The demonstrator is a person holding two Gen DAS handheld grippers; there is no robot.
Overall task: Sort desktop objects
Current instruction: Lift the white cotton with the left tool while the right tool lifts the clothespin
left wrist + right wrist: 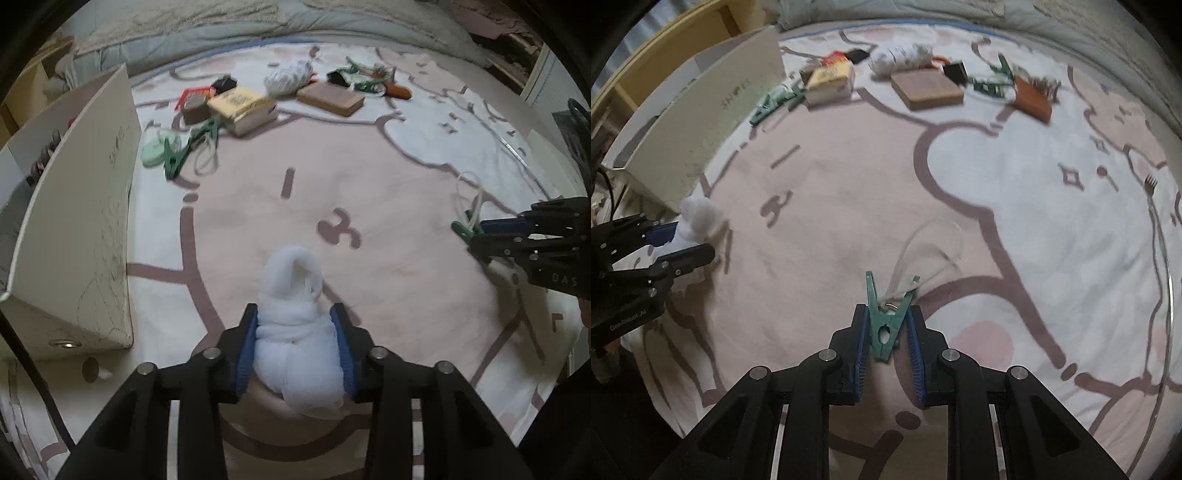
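A white cloth bundle (295, 332) stands between the blue pads of my left gripper (295, 314), which is shut on its sides just above the pink and white patterned cover (369, 177). The right wrist view shows the same bundle (700, 212) and left gripper (690, 242) at the far left. My right gripper (886, 310) is shut on a green clothespin (884, 325) with a clear loop (931, 243) attached. In the left wrist view the right gripper (476, 236) and clothespin (461, 229) enter from the right.
A white open box (85, 206) stands at the left, close to the bundle. At the far side lie a yellow packet (242, 107), a brown block (330, 98), a white wrapped roll (290, 75), another green clothespin (181, 155) and an orange item (397, 90). A fork (1152, 184) lies right.
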